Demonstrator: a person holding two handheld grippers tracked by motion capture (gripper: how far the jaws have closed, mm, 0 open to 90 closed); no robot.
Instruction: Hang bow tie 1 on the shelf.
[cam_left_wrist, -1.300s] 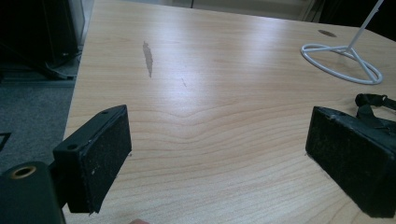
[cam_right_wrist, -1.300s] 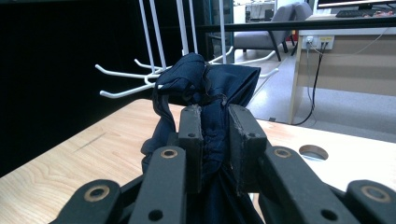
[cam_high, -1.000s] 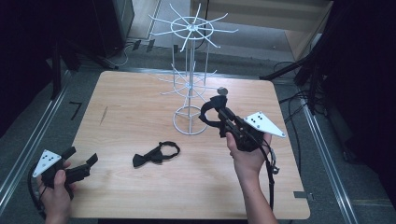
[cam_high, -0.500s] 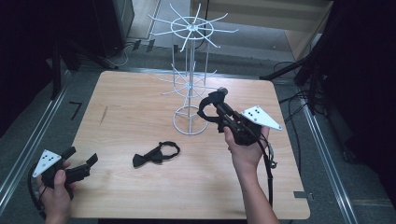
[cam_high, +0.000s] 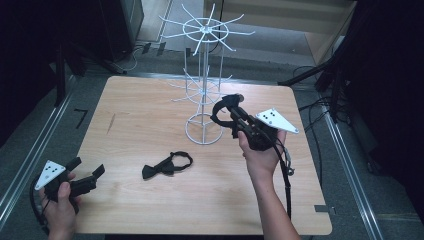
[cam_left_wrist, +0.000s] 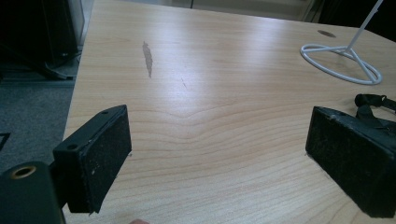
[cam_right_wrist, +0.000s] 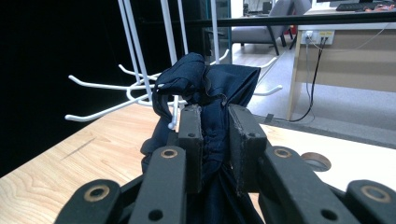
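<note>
My right gripper (cam_high: 235, 112) is shut on a dark blue bow tie (cam_right_wrist: 210, 88), held in the air just right of the white wire rack (cam_high: 204, 90). The tie's strap (cam_high: 218, 109) loops out toward the rack's lower hooks (cam_right_wrist: 121, 88). A second black bow tie (cam_high: 167, 165) lies flat on the wooden table (cam_high: 150, 110) in front of the rack. My left gripper (cam_high: 85, 175) rests at the table's front left corner, its jaws wide open with nothing between them. Its pads (cam_left_wrist: 100, 158) frame bare wood, and the lying tie's edge (cam_left_wrist: 373, 102) peeks past the right pad.
The rack's ring base (cam_left_wrist: 341, 63) stands mid-table. A dark streak (cam_left_wrist: 148, 57) marks the wood at the left. Metal rails (cam_high: 30, 150) run along both table sides. A cable (cam_high: 287, 170) trails from my right gripper. A grommet hole (cam_right_wrist: 315, 161) sits in the tabletop.
My right gripper has carried the bow tie slightly up and left, closer to the rack's lower hooks. The left gripper and the lying tie have stayed put.
</note>
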